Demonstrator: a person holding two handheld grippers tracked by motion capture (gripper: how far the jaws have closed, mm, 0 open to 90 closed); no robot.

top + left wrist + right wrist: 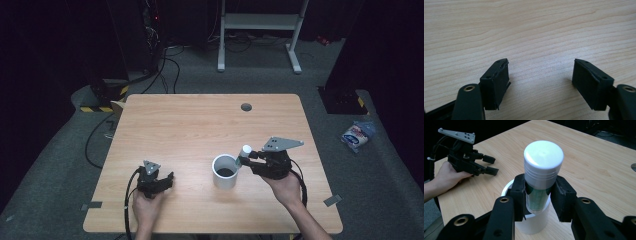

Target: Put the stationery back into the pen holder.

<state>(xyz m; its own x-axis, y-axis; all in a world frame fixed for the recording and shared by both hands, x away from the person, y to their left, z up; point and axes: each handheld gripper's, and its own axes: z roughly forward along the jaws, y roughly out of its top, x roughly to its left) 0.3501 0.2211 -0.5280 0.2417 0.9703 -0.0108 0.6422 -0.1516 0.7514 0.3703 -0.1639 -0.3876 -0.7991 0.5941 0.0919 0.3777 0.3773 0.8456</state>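
My right gripper (537, 192) is shut on a green tube with a white cap (541, 170), held upright just above the rim of a white cylindrical cup (531, 223). In the high view the white cup (224, 172) stands on the table right of centre, and the capped tube (246, 150) sits at its right edge in the right gripper (245, 159). Something dark lies inside the cup. My left gripper (167, 181) rests low on the table at the front left, open, with bare wood between its pads (496, 82).
The wooden table (200, 125) has a round cable hole (246, 107) near its far edge. Cables trail off the table's front by both hands. On the floor to the right lies a small packet (357, 135).
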